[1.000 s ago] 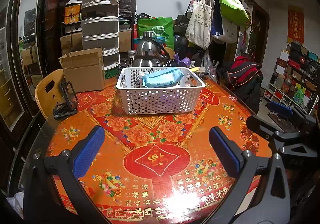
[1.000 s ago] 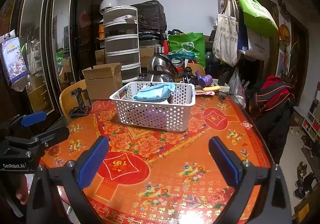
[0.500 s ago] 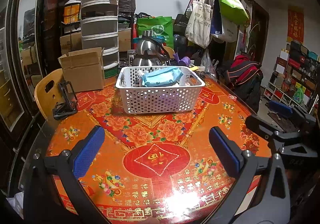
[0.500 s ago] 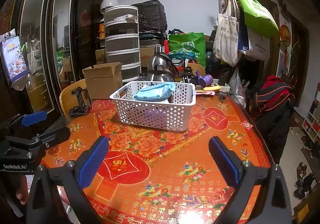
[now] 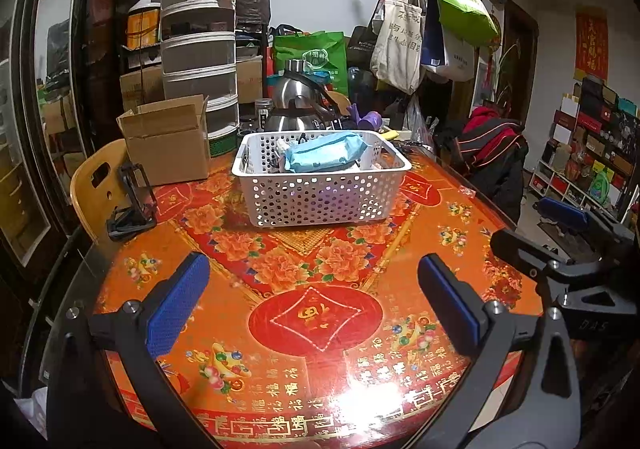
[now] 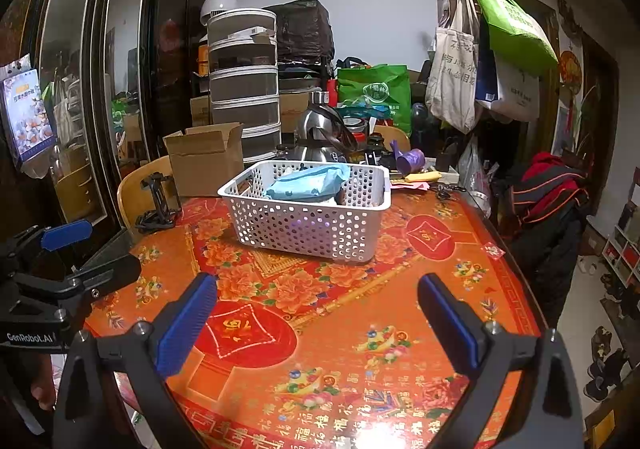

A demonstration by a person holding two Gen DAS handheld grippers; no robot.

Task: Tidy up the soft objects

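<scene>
Both tools spread wide, empty, above the near edge of the round table [image 5: 360,249]. Left gripper [image 5: 316,297] aimed at 12 o'clock toward the white perforated basket [image 5: 324,197]; right gripper [image 6: 320,313] likewise, basket at 12. Blue soft pack [image 5: 326,155] lying tilted inside the basket, poking above its rim. Cardboard box [image 5: 168,145] at 10 o'clock, black folding stand [image 5: 132,201] just before it.

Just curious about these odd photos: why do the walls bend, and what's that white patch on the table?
Both wrist views are fisheye, so the edges curve and the corners go black; the white patch is lamp glare on the glossy tablecloth, near the bottom edge in each view.
</scene>
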